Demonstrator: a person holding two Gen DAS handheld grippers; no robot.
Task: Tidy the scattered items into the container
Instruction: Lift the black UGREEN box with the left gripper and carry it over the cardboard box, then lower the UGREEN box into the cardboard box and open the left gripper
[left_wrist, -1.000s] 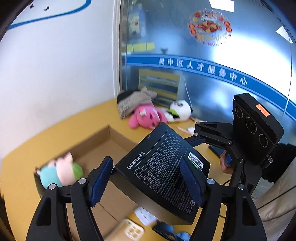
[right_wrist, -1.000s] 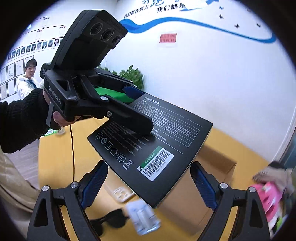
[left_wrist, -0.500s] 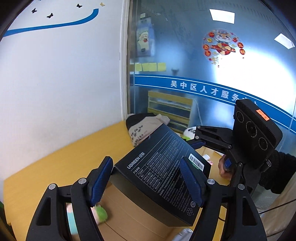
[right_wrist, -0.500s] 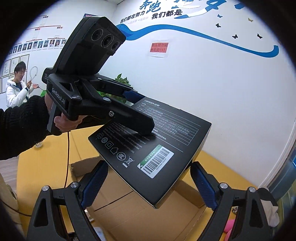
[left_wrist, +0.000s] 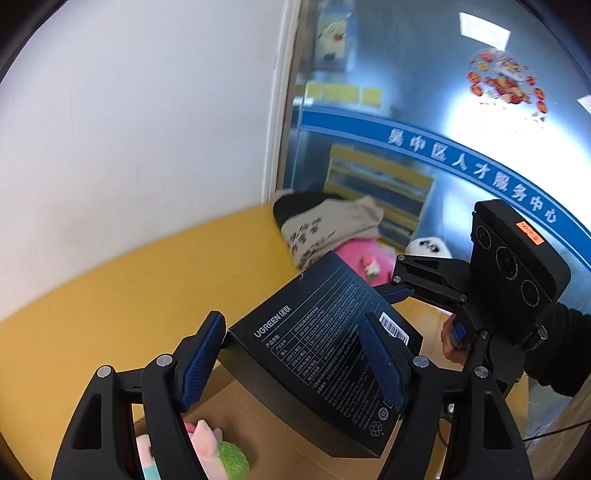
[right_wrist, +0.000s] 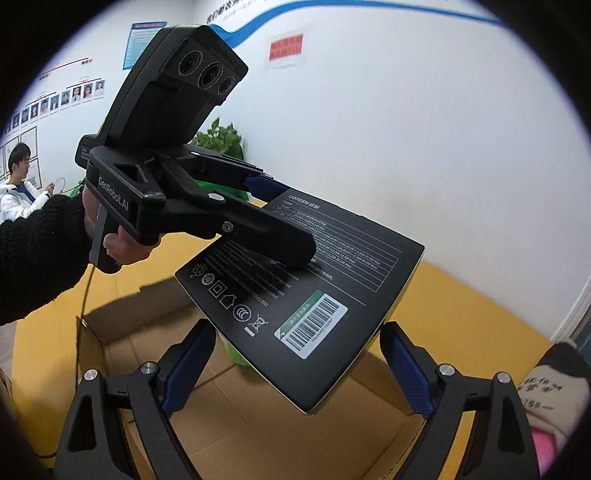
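Flat black UGREEN box (left_wrist: 325, 350), white spec print and barcode label, pinched in left gripper (left_wrist: 295, 358) jaws above cardboard container (right_wrist: 258, 424); right gripper (right_wrist: 295, 365) jaws spread.

Bright, even indoor light fills both fisheye views, glare blooming on the glass partition (left_wrist: 480, 155) with reflected ceiling panels, motion blur smearing the background while the black box (left_wrist: 325, 343) stays sharp, edges bending into dark vignetted corners.
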